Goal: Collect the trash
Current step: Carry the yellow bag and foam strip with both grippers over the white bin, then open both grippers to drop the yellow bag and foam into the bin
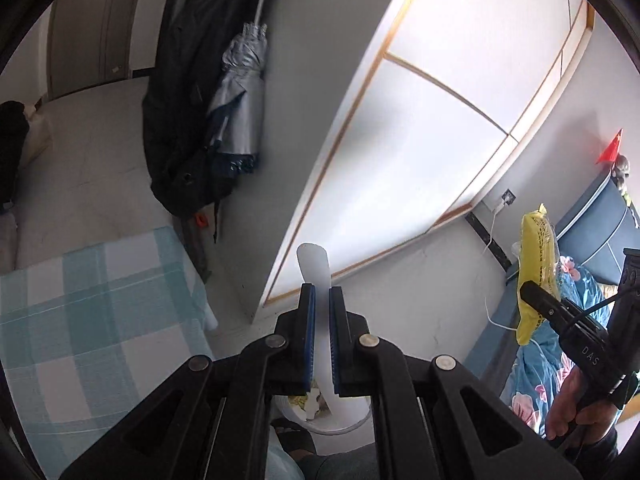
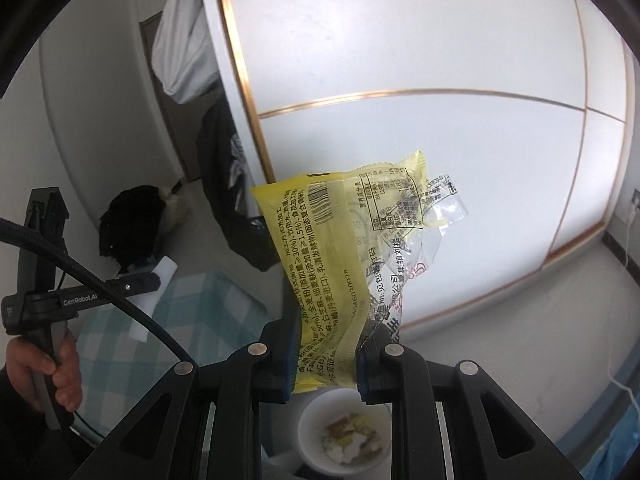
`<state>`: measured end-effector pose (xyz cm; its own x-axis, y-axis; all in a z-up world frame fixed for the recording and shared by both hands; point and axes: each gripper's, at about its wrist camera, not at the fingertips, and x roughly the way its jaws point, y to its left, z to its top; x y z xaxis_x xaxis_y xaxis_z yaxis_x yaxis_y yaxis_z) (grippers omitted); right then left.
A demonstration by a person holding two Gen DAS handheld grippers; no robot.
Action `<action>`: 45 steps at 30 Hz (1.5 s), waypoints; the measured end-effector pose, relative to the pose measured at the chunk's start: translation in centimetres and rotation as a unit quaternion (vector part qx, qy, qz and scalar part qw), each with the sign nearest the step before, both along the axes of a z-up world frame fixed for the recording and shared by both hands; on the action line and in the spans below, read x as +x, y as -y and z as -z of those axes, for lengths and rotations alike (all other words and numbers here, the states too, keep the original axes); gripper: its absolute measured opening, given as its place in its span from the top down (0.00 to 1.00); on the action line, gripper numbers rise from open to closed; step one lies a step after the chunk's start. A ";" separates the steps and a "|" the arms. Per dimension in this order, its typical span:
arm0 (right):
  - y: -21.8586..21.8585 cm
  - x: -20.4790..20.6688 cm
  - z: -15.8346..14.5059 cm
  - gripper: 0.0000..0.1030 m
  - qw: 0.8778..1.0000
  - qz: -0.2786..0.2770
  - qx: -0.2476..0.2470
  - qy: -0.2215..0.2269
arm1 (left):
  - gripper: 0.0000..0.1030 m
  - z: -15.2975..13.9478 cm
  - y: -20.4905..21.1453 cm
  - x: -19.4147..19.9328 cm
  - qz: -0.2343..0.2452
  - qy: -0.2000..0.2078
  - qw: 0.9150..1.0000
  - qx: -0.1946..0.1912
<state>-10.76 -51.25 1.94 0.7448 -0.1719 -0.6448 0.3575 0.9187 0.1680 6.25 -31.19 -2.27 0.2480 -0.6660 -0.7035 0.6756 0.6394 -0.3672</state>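
My right gripper (image 2: pixel 326 354) is shut on a yellow food wrapper (image 2: pixel 340 240) with black print and a clear torn end, held up in the air; it also shows in the left wrist view (image 1: pixel 536 264). My left gripper (image 1: pixel 322 300) is shut on a white strip of plastic (image 1: pixel 314 264) that sticks up between the blue pads. A white trash bin (image 2: pixel 344 436) with scraps inside sits on the floor below both grippers; its rim shows in the left wrist view (image 1: pixel 344 426).
A white wardrobe with gold trim (image 1: pixel 420 140) stands ahead. A bed with a teal checked cover (image 1: pixel 92 312) is at the left. A dark coat and a grey umbrella (image 1: pixel 240 96) hang by the wardrobe. A floral blue quilt (image 1: pixel 536 376) is at the right.
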 end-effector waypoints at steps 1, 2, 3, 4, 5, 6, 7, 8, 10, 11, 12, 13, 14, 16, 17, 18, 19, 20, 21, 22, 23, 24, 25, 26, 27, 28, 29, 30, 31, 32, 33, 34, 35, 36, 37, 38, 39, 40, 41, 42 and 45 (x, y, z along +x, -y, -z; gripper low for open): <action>0.4 -0.5 0.9 0.79 1.000 0.007 0.005 -0.008 | 0.98 0.7 0.9 -0.2 0.007 -0.004 1.000 0.007; 1.0 -0.8 1.9 0.79 1.000 0.016 0.010 -0.016 | 0.98 1.5 1.7 -0.4 0.015 -0.008 1.000 0.013; 1.1 -1.2 2.5 0.79 1.000 0.021 0.013 -0.020 | 0.98 2.2 2.4 -0.6 0.022 -0.012 1.000 0.019; 1.5 -1.4 3.5 0.79 0.999 0.025 0.019 -0.024 | 0.98 3.0 3.1 -0.7 0.027 -0.017 0.999 0.026; 1.9 -1.6 4.5 0.79 0.999 0.028 0.026 -0.030 | 0.98 3.9 3.9 -0.8 0.034 -0.024 0.998 0.036; 2.1 -1.4 5.2 0.79 0.998 0.032 0.029 -0.036 | 0.98 4.7 4.7 -1.1 0.040 -0.030 0.998 0.044; 2.5 -1.4 6.4 0.79 0.998 0.035 0.037 -0.044 | 0.98 5.4 5.2 -1.2 0.045 -0.034 0.997 0.049; 2.9 -1.4 7.7 0.79 0.997 0.038 0.049 -0.052 | 0.98 6.3 5.9 -1.2 0.052 -0.038 0.996 0.055; 3.3 -1.2 10.2 0.79 0.994 0.043 0.067 -0.073 | 0.98 7.9 6.8 -1.2 0.060 -0.056 0.995 0.058; 4.0 -1.1 11.1 0.79 0.993 0.044 0.074 -0.081 | 0.98 9.0 7.4 -1.0 0.062 -0.073 0.994 0.061; 4.1 -1.0 12.4 0.79 0.991 0.045 0.084 -0.090 | 0.98 10.0 8.1 -0.7 0.066 -0.089 0.992 0.066; 4.3 -0.8 13.7 0.79 0.989 0.046 0.098 -0.100 | 0.98 11.0 8.8 -0.6 0.069 -0.103 0.990 0.073; 4.4 -0.7 14.8 0.79 0.987 0.048 0.109 -0.108 | 0.98 11.8 9.4 -0.6 0.074 -0.110 0.988 0.080; 4.6 -0.7 17.2 0.79 0.981 0.050 0.142 -0.120 | 0.98 13.0 10.4 -0.7 0.086 -0.123 0.984 0.092; 4.4 -0.7 18.3 0.79 0.979 0.049 0.155 -0.127 | 0.98 13.9 11.2 -0.8 0.095 -0.133 0.982 0.099; 4.6 -0.5 19.1 0.79 0.977 0.048 0.161 -0.133 | 0.98 14.4 11.5 -0.8 0.098 -0.138 0.980 0.106; 4.5 -0.3 20.1 0.79 0.974 0.045 0.169 -0.142 | 0.98 15.1 12.0 -0.8 0.102 -0.144 0.977 0.118; 4.3 -0.2 21.1 0.79 0.971 0.043 0.180 -0.149 | 0.98 16.0 12.4 -1.0 0.106 -0.149 0.974 0.133; 4.5 0.2 21.9 0.79 0.969 0.041 0.189 -0.153 | 0.98 16.5 12.6 -1.2 0.107 -0.151 0.972 0.146; 4.5 0.2 22.8 0.79 0.966 0.043 0.198 -0.157 | 0.98 17.4 13.0 -1.4 0.111 -0.152 0.968 0.166; 4.4 0.1 23.6 0.79 0.964 0.044 0.208 -0.162 | 0.98 18.0 13.3 -1.6 0.114 -0.158 0.965 0.176; 4.4 0.7 24.3 0.79 0.961 0.043 0.216 -0.167 | 0.98 19.0 13.4 -1.6 0.116 -0.176 0.960 0.182; 4.3 1.0 25.2 0.79 0.958 0.043 0.224 -0.173 | 0.98 19.7 13.6 -1.6 0.117 -0.185 0.957 0.189; 4.1 1.2 25.9 0.79 0.956 0.042 0.229 -0.178 | 0.98 20.4 13.8 -1.6 0.119 -0.187 0.955 0.199; 3.7 2.3 26.5 0.79 0.953 0.041 0.236 -0.184 | 0.98 20.7 13.7 -1.4 0.116 -0.192 0.953 0.205; 3.5 2.8 27.3 0.79 0.950 0.040 0.245 -0.190 | 0.98 21.1 13.5 -1.3 0.112 -0.199 0.951 0.208; 3.2 2.9 28.0 0.79 0.946 0.038 0.254 -0.196 | 0.98 21.7 13.4 -1.1 0.107 -0.211 0.948 0.213; 3.0 3.1 28.5 0.79 0.944 0.035 0.262 -0.199 | 0.98 22.1 13.5 -1.0 0.105 -0.219 0.945 0.218; 2.9 3.3 29.1 0.79 0.939 0.033 0.275 -0.203 | 0.98 22.6 13.5 -1.0 0.104 -0.230 0.941 0.228; 2.8 3.5 29.6 0.79 0.934 0.031 0.289 -0.206 | 0.97 23.0 13.6 -1.1 0.105 -0.236 0.937 0.234; 2.8 3.6 30.2 0.79 0.928 0.031 0.309 -0.207 | 0.97 23.2 13.7 -0.9 0.108 -0.242 0.934 0.238; 2.8 3.9 30.8 0.79 0.922 0.029 0.326 -0.207 | 0.97 23.4 13.8 -1.1 0.110 -0.244 0.933 0.242; 2.8 4.1 31.2 0.79 0.918 0.027 0.335 -0.208 | 0.97 23.6 13.9 -1.3 0.112 -0.245 0.931 0.246; 2.6 4.3 31.4 0.78 0.912 0.012 0.353 -0.206 | 0.97 23.7 14.1 -1.4 0.116 -0.246 0.930 0.248; 2.3 4.3 32.0 0.78 0.912 0.010 0.353 -0.211 | 0.96 23.9 14.2 -1.6 0.117 -0.248 0.928 0.251; 2.2 4.5 32.2 0.78 0.911 0.010 0.352 -0.214 | 0.96 24.0 14.2 -1.6 0.116 -0.251 0.927 0.253; 2.1 4.8 32.4 0.76 0.911 0.010 0.352 -0.216 | 0.96 23.9 14.3 -1.5 0.115 -0.254 0.926 0.254; 2.0 5.1 32.6 0.75 0.910 0.011 0.352 -0.221 | 0.96 24.0 14.4 -1.5 0.113 -0.260 0.924 0.257; 1.9 5.4 32.8 0.74 0.908 0.012 0.352 -0.227 | 0.95 24.2 14.4 -1.6 0.112 -0.266 0.922 0.259; 2.3 4.9 32.6 0.72 0.907 0.011 0.353 -0.229 | 0.95 24.4 14.6 -1.4 0.113 -0.270 0.920 0.262; 2.0 5.0 33.2 0.71 0.904 -0.001 0.358 -0.235 | 0.95 24.8 15.1 -1.7 0.117 -0.277 0.914 0.271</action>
